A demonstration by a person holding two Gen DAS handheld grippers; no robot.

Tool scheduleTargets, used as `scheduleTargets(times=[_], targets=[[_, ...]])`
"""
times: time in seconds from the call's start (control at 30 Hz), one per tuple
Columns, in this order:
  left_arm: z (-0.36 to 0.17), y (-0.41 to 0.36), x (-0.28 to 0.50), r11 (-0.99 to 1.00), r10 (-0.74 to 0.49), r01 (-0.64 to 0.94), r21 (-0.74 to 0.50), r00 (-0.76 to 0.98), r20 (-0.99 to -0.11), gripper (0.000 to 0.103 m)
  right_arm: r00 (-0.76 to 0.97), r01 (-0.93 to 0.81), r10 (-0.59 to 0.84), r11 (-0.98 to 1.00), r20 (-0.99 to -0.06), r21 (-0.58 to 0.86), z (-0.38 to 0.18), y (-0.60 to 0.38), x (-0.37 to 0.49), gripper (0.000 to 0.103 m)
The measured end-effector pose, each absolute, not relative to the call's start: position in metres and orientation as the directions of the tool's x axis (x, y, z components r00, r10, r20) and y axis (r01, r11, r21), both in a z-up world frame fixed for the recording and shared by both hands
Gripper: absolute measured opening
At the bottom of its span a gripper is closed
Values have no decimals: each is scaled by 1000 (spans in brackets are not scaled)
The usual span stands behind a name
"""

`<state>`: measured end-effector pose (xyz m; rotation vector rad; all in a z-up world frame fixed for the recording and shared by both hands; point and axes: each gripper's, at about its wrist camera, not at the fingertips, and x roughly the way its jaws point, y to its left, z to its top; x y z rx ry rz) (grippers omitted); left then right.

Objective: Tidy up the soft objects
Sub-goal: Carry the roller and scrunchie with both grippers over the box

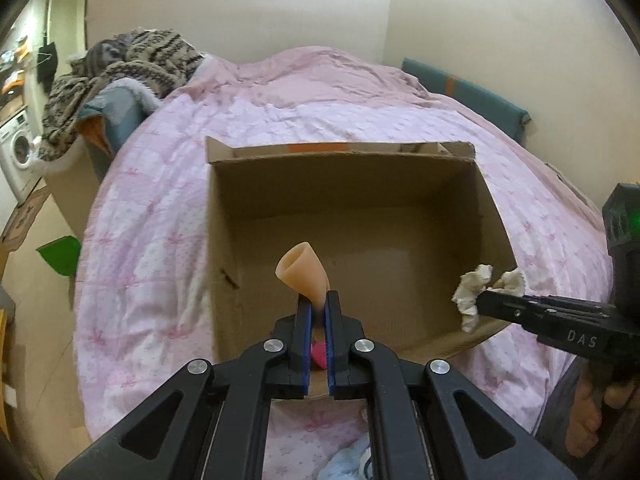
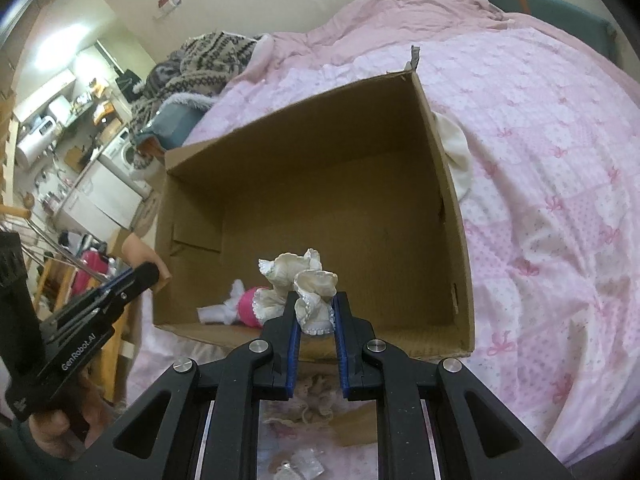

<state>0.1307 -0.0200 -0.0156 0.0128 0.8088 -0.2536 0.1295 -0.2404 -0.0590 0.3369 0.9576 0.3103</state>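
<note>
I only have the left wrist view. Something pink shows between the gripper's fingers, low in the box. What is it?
Observer: The right wrist view shows a pink and white soft item lying on the floor of the cardboard box, near its front wall.
Operator: Anything beside the box on the far side?
Observer: Yes, a cream fabric piece lies on the pink quilt against the box's outer wall.

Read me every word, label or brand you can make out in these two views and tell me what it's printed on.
"DAS": on the side of the right claw, seen in the left wrist view.
"GenRobot.AI": on the side of the left claw, seen in the right wrist view.
The cardboard box shows an orange label strip on its far rim; no text is readable there.
</note>
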Motion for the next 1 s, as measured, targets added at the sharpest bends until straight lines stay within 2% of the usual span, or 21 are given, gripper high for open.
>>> scheduleTargets(times=[0.37,0.67,0.83,0.9,1.0], targets=[[-32,-42,144,963,-226,254,-87,592,-774,5,530,-114,376,920,-760,375,-63,-230,137,17],[-38,-50,147,975,-178,210,-66,574,-799,6,522,-103,394,910,-757,402,-67,-233,140,17],[-41,-52,148,981,-161,184,-68,555,-816,10,521,-101,410,900,-748,423,-67,-235,141,17],[-41,-52,148,982,-155,179,-64,554,-818,14,521,-103,415,898,-746,427,-67,-235,140,17],[-38,-52,146,985,-135,168,-47,561,-817,14,522,-100,413,898,-746,428,-66,-236,140,18]])
